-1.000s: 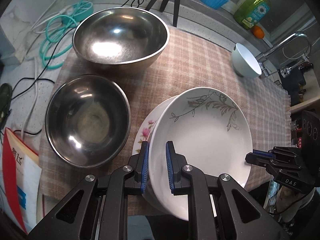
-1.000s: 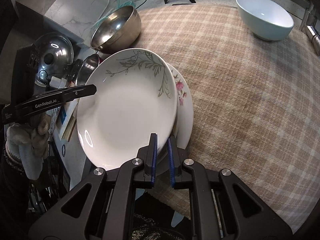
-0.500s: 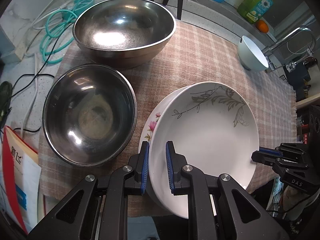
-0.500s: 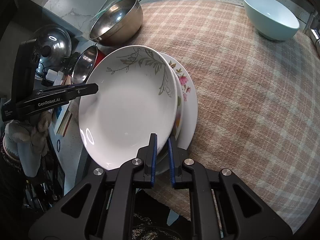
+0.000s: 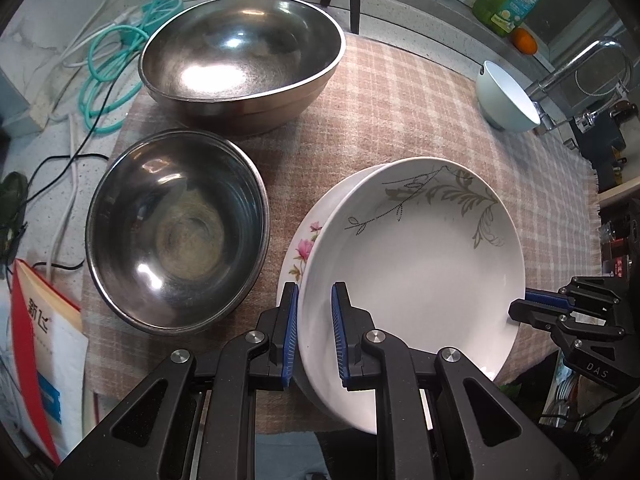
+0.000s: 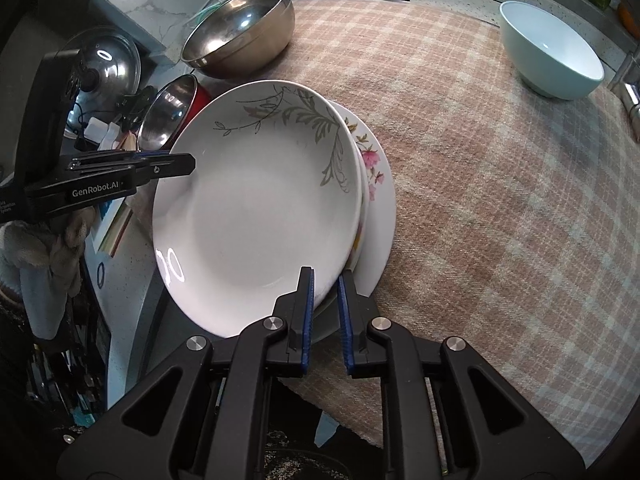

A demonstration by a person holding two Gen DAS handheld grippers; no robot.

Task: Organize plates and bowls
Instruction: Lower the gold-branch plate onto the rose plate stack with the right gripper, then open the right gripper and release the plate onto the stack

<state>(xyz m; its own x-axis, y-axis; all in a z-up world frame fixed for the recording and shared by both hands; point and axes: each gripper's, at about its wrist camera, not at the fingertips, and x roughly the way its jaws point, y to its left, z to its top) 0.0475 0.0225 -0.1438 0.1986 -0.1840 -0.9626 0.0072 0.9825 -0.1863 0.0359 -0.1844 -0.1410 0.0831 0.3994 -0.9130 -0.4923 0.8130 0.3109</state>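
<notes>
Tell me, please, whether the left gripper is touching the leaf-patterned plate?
Touching: in the left wrist view the left gripper has its blue pads closed on the rim of the leaf-patterned plate.

Open plaid cloth right of plates — steel bowls crowding left, ceramic bowl far corner.

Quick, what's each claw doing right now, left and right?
Left claw: closed on the near rim of the white deep plate with a grey leaf pattern.
Right claw: closed on the same plate's opposite rim.
</notes>
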